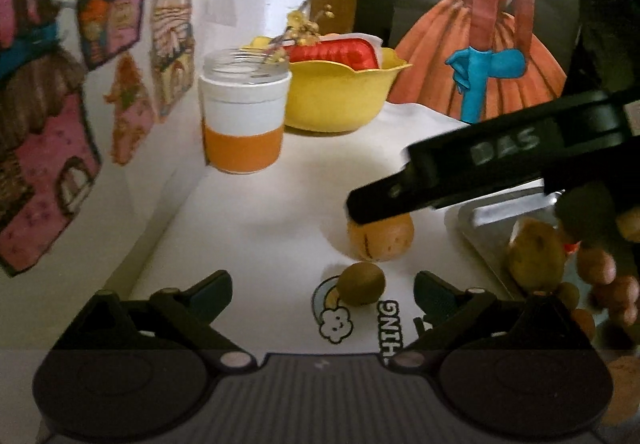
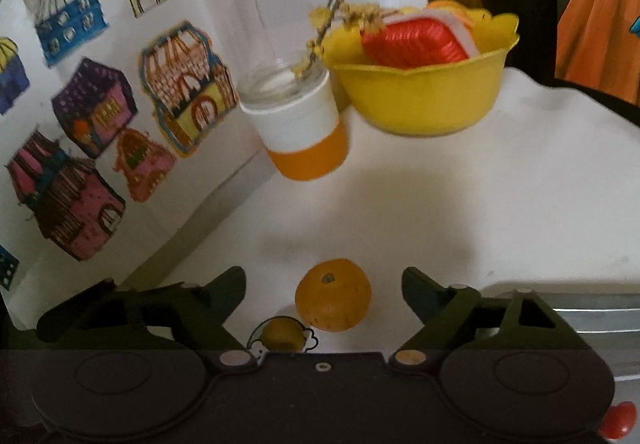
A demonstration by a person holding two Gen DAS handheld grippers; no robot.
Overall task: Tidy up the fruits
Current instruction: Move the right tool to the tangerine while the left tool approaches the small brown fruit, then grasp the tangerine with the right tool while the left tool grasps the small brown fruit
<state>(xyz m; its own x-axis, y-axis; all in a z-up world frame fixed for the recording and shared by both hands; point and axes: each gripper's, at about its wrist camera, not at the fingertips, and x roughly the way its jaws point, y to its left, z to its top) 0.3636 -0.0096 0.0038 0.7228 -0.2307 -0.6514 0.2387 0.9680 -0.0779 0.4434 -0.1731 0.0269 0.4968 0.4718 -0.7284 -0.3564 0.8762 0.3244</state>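
On the white tabletop (image 2: 440,212), the right gripper (image 2: 324,290) sits low w/ jaws spread wide on either side of the orange fruit (image 2: 333,294), nothing held yet; looks like it's lined up to close on it, prob. to carry it to the metal tray (image 1: 480,232) at the right; fruit is round, dull orange, stem scar facing up, resting on the table btw the fingers. Just nearer the camera lies a small olive-brown fruit (image 1: 362,283), kiwi-like, partly over a cloud sticker (image 1: 334,322). Left gripper (image 1: 324,290) is also wide open and empty, hovering back, presumably waiting its turn. Tray already has a brownish-green fruit (image 1: 536,256) and reddish-brown round ones (image 1: 600,268), so sorting seems partway. Yellow bowl (image 2: 420,92) and orange-white jar (image 2: 300,124) stand well apart at the back.
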